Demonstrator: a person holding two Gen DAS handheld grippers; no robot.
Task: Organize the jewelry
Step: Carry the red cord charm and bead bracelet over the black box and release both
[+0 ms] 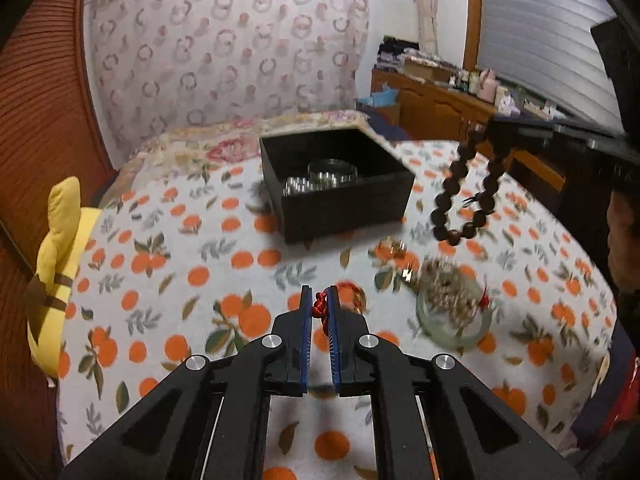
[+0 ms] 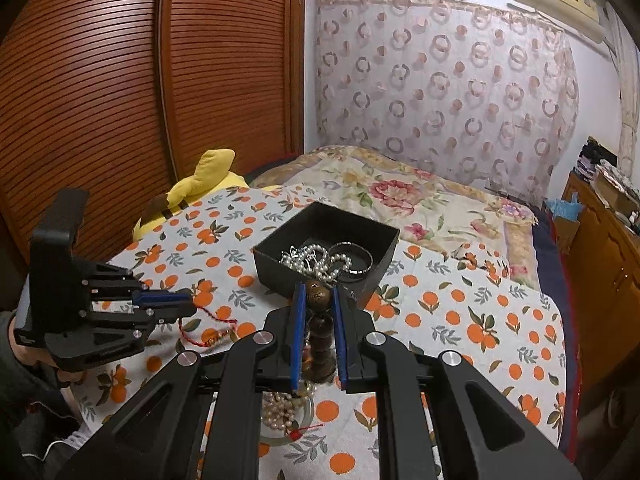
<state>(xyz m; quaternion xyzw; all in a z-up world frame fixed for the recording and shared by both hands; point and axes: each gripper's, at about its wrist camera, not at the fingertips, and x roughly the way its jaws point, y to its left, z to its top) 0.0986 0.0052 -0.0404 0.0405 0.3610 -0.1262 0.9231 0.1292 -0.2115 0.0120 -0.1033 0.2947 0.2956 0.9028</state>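
Observation:
A black open box stands on the orange-print cloth and holds a pearl necklace and a silver bangle. My left gripper is shut on a red string bracelet, low over the cloth; it also shows in the right wrist view with the red string trailing. My right gripper is shut on a dark wooden bead bracelet, which hangs in the air to the right of the box. A jade bangle with pearl beads inside lies on the cloth.
A yellow plush toy lies at the bed's left edge by a wooden slatted wardrobe. A floral quilt covers the bed behind the box. A wooden cabinet with clutter stands at the right.

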